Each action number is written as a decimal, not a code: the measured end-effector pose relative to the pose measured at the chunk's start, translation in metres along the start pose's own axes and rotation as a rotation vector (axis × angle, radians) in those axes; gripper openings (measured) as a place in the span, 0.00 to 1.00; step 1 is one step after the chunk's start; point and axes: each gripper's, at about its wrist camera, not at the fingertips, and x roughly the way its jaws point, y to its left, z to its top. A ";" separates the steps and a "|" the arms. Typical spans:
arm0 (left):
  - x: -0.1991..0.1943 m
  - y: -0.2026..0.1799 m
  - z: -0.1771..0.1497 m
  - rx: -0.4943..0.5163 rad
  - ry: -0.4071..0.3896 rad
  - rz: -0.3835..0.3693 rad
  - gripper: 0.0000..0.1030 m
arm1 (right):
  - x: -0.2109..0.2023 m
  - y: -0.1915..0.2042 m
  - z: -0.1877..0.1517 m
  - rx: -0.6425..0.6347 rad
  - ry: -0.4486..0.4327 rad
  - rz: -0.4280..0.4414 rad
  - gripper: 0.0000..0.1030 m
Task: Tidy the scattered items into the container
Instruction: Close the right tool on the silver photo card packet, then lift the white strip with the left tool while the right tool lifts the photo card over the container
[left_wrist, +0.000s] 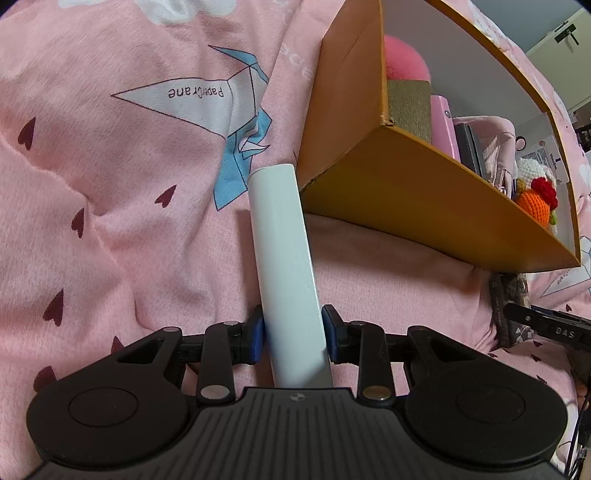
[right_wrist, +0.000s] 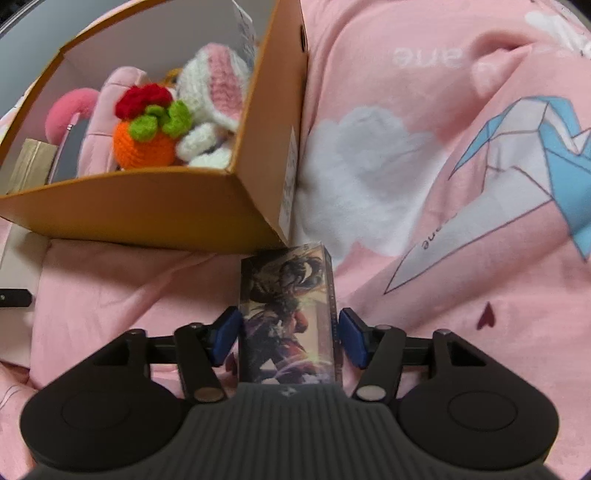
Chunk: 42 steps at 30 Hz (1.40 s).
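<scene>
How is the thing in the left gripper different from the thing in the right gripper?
The white tube in the left gripper is plain, rounded and long; the card box in the right gripper is printed with artwork, flat-sided and shorter. Both point toward the cardboard box, outside it.

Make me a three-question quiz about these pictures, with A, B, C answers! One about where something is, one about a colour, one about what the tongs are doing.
1. Where is the crochet orange?
A. On the pink blanket
B. Inside the cardboard box
C. In the right tongs

2. What colour are the pads on the tongs?
A. Blue
B. Red
C. Yellow

3. What are the left tongs doing?
A. Gaping with nothing between them
B. Gripping a plush toy
C. Gripping a white tube

Answers:
1. B, it sits among toys inside the cardboard box.
2. A, both pairs show blue pads.
3. C, the white tube is pinched between the pads.
</scene>
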 end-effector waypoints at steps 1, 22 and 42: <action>0.000 0.000 0.000 -0.001 -0.001 -0.001 0.35 | 0.003 0.000 0.001 0.004 0.008 0.009 0.61; -0.002 0.001 -0.005 -0.016 -0.003 -0.006 0.35 | -0.012 0.043 -0.003 -0.080 -0.025 0.038 0.29; -0.044 0.015 -0.022 -0.058 -0.112 -0.048 0.33 | -0.066 0.090 -0.010 -0.184 -0.173 0.114 0.24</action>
